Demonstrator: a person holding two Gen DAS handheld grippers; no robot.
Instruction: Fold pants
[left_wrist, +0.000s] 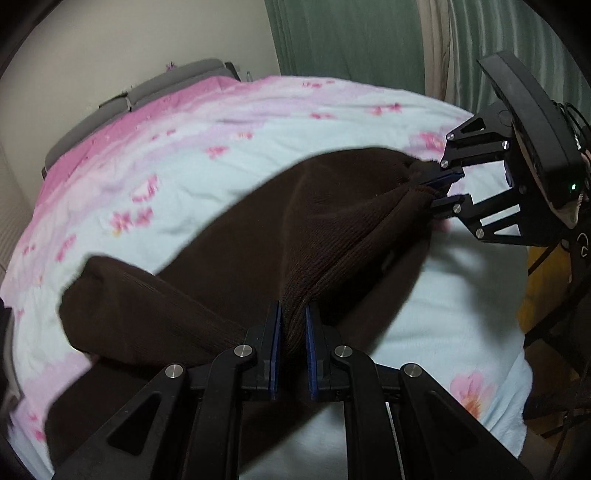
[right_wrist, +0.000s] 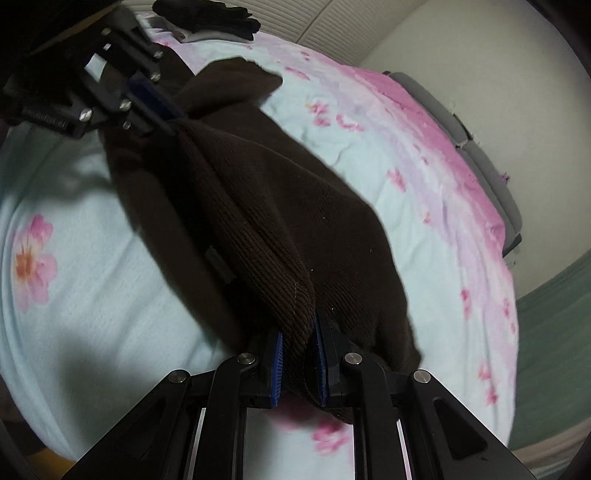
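Pants (left_wrist: 229, 266) hang stretched between my two grippers above the bed (left_wrist: 184, 166). Left gripper (left_wrist: 293, 354) clenches one end; right gripper (left_wrist: 441, 192), at two o'clock, clenches the other.

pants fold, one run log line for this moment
left tool: shut on brown corduroy pants | right tool: shut on pants | pants: lifted, stretched between tools over floral blanket

The left wrist view is taken from just behind the left claw (left_wrist: 293, 325), angled down across the bed (left_wrist: 184, 155) toward a wall and green curtain (left_wrist: 347, 37). The right wrist view is taken from behind the right claw (right_wrist: 299, 343), likewise angled down and close. The brown pants (left_wrist: 229, 236) and the opposite claw are shared by both views.
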